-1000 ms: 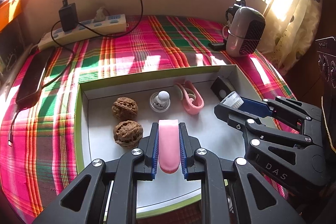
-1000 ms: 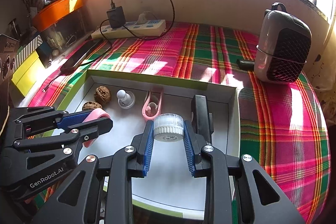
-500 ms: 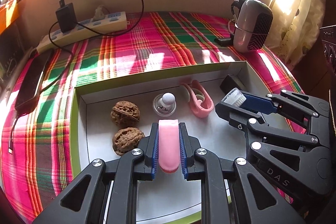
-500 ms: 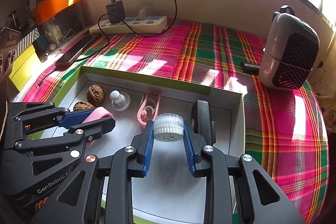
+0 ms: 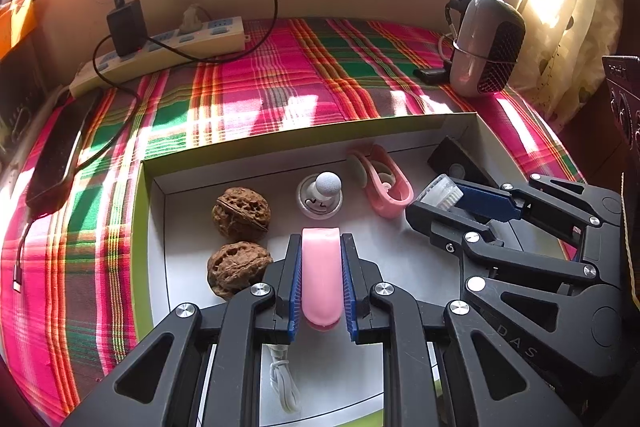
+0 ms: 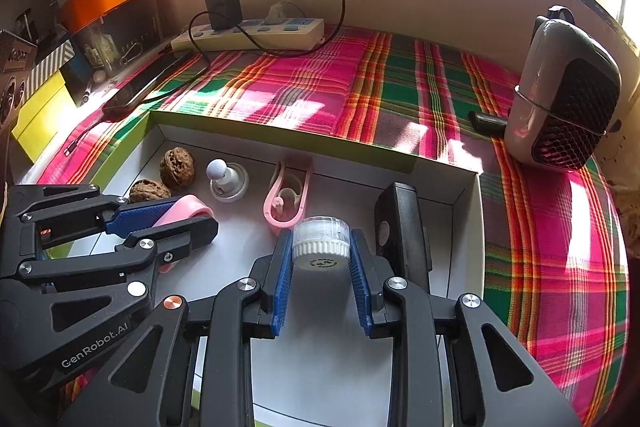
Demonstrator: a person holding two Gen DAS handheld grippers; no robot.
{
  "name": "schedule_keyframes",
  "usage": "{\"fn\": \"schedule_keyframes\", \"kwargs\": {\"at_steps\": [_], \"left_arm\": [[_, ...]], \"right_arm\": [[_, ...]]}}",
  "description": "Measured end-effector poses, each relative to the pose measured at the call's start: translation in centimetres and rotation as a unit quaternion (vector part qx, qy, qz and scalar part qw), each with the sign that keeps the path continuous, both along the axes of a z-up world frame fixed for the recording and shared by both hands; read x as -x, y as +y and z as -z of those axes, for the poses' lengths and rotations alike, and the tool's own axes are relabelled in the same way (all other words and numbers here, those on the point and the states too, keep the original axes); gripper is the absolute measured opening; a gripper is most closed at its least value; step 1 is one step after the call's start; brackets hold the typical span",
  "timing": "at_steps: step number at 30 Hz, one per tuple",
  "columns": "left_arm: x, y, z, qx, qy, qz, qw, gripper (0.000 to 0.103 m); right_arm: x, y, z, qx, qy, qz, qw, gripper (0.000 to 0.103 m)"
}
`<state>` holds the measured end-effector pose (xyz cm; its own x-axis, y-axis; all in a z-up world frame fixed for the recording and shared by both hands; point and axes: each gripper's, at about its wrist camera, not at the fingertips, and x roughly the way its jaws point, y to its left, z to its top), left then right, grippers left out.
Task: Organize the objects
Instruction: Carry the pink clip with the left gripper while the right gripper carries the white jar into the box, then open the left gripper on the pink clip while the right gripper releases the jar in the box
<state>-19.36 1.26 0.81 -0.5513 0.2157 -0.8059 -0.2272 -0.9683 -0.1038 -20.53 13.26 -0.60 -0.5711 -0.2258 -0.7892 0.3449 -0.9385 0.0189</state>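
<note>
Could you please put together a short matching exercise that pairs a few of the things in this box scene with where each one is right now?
Things:
1. pink piece
2. white jar
3. walnuts
4. power strip

Places:
A. on the plaid cloth by the back wall
B. between the left gripper's fingers
C. lying in the box, near its left wall
D. between the right gripper's fingers

Pairs: 1-B, 2-D, 3-C, 4-A

In the box (image 5: 152, 187): walnuts (image 5: 240, 211) left, knob (image 5: 320, 193) and clip (image 5: 384, 183) mid, perhaps a remote (image 6: 400, 223) right; power strip (image 5: 160, 47) behind.
</note>
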Motion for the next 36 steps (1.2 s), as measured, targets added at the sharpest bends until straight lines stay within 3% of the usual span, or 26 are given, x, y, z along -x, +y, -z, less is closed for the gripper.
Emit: {"fn": "schedule_keyframes", "kwargs": {"at_steps": [26,36], "left_arm": [[0.09,0.04,0.08,-0.001,0.0,0.002,1.0,0.018],[-0.34,-0.29,-0.21,-0.001,0.003,-0.004,1.0,0.026]], "right_arm": [[-0.26,-0.57,0.23,-0.025,0.013,0.002,1.0,0.029],[-0.73,-0.24,0.01,-0.021,0.019,0.01,1.0,0.039]]}}
